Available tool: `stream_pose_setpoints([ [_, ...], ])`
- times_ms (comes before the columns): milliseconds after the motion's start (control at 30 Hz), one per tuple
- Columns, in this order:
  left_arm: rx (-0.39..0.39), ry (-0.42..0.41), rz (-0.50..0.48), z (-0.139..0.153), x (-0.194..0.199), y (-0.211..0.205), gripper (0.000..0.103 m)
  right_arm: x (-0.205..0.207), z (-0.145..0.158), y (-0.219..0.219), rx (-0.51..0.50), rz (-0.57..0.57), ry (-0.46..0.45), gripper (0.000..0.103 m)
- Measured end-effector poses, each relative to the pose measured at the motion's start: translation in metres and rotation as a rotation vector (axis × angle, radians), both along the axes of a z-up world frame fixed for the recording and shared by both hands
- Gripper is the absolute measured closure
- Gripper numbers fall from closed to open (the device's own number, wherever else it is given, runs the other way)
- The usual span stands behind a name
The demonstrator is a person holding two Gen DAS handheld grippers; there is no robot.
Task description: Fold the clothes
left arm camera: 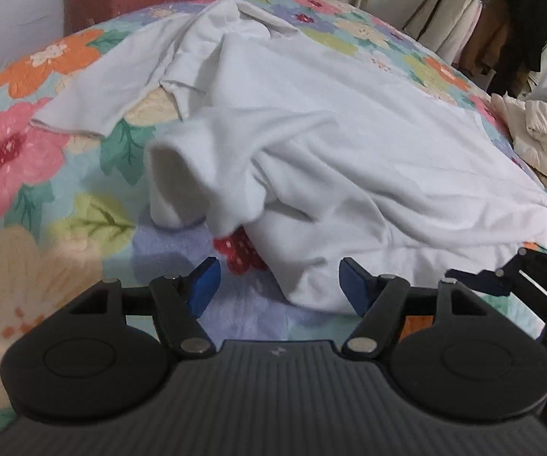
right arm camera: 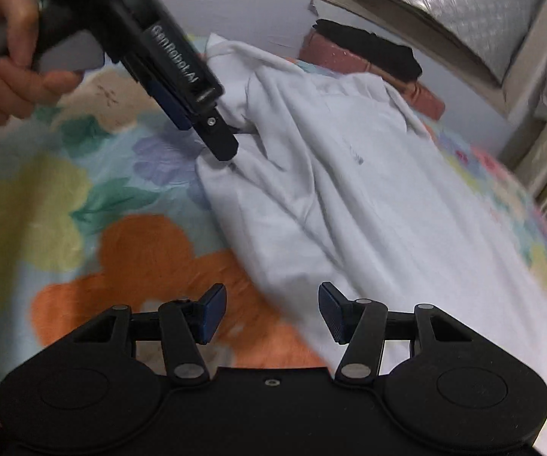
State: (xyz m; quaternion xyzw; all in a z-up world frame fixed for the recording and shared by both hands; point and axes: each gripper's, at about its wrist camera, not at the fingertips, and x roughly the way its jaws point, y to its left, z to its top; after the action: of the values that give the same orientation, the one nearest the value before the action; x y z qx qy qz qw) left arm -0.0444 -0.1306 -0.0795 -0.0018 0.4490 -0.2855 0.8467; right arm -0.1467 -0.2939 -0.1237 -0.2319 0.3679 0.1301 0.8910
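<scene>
While looking down along the left claw (left arm camera: 279, 281): jaws spread wide, blue pads (left arm camera: 205, 285) well apart, nothing pinched. Straight ahead and a little to the right of that gap, touching-close, lies the crumpled near hem of the white shirt (left arm camera: 349, 133), spread over the floral bedspread (left arm camera: 26, 152). Runs lengthwise away from the claw toward the far collar end, with one sleeve (left arm camera: 95, 91) thrown out ahead and to the left.

Farther right, looking along the right claw (right arm camera: 271, 304): likewise spread, pads empty, with the shirt's edge passing just ahead of the right-hand pad and only orange-flowered cover under the left-hand one. From here the garment stretches ahead and rightward. Seems to leave the left claw nearer the cloth, its tip at or just against a bunched fold, though motion blur keeps contact uncertain.

Probably calls for a pinch on the near hem by each claw, then a lift along the long axis.

Readable on the left claw's body, gripped by a hand (right arm camera: 7, 64): "GenRobot.AI" (right arm camera: 174, 60). Small dark mark on the shirt, illegible.
</scene>
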Motion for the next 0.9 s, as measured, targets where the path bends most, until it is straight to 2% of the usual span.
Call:
stream_pose_setpoints([
  [133, -0.012, -0.013, 0.052, 0.003, 0.010, 0.009, 0.035, 0.029, -0.010, 0.003, 0.015, -0.021, 0.048, 0.048],
  [167, -0.008, -0.020, 0.078, 0.004, 0.011, 0.014, 0.035, 0.035, -0.010, 0.000, 0.041, -0.030, 0.061, 0.055],
  [200, -0.007, -0.034, 0.107, 0.007, 0.011, 0.021, 0.035, 0.037, -0.008, -0.004, 0.072, -0.046, 0.071, 0.071],
  [267, -0.032, -0.051, 0.145, 0.011, 0.011, 0.033, 0.035, 0.039, -0.001, -0.011, 0.129, -0.099, 0.095, 0.094],
  [300, -0.056, -0.040, 0.151, 0.011, 0.012, 0.038, 0.035, 0.041, 0.005, -0.016, 0.176, -0.140, 0.113, 0.096],
  [367, -0.102, -0.014, 0.135, 0.012, 0.012, 0.044, 0.035, 0.047, 0.015, -0.032, 0.331, -0.245, 0.179, 0.096],
  [467, -0.114, -0.048, 0.082, 0.021, 0.004, 0.039, 0.035, 0.052, 0.032, -0.066, 0.666, -0.426, 0.321, 0.094],
  [533, -0.159, -0.050, 0.079, 0.026, 0.001, 0.043, 0.035, 0.047, 0.041, -0.080, 0.831, -0.451, 0.359, 0.095],
  [600, -0.232, -0.017, 0.099, 0.028, 0.003, 0.053, 0.035, 0.040, 0.047, -0.089, 0.947, -0.461, 0.383, 0.094],
  [667, -0.311, 0.029, 0.115, 0.026, 0.007, 0.063, 0.035, 0.031, 0.051, -0.094, 1.023, -0.464, 0.389, 0.095],
  [800, -0.473, 0.240, 0.052, 0.003, 0.015, 0.059, 0.035, 0.020, 0.058, -0.101, 1.080, -0.446, 0.350, 0.094],
  [867, -0.535, 0.308, 0.030, -0.004, 0.016, 0.054, 0.034, 0.020, 0.056, -0.103, 1.131, -0.434, 0.353, 0.095],
  [900, -0.566, 0.335, 0.021, -0.007, 0.017, 0.051, 0.034, 0.021, 0.055, -0.100, 1.123, -0.430, 0.355, 0.095],
])
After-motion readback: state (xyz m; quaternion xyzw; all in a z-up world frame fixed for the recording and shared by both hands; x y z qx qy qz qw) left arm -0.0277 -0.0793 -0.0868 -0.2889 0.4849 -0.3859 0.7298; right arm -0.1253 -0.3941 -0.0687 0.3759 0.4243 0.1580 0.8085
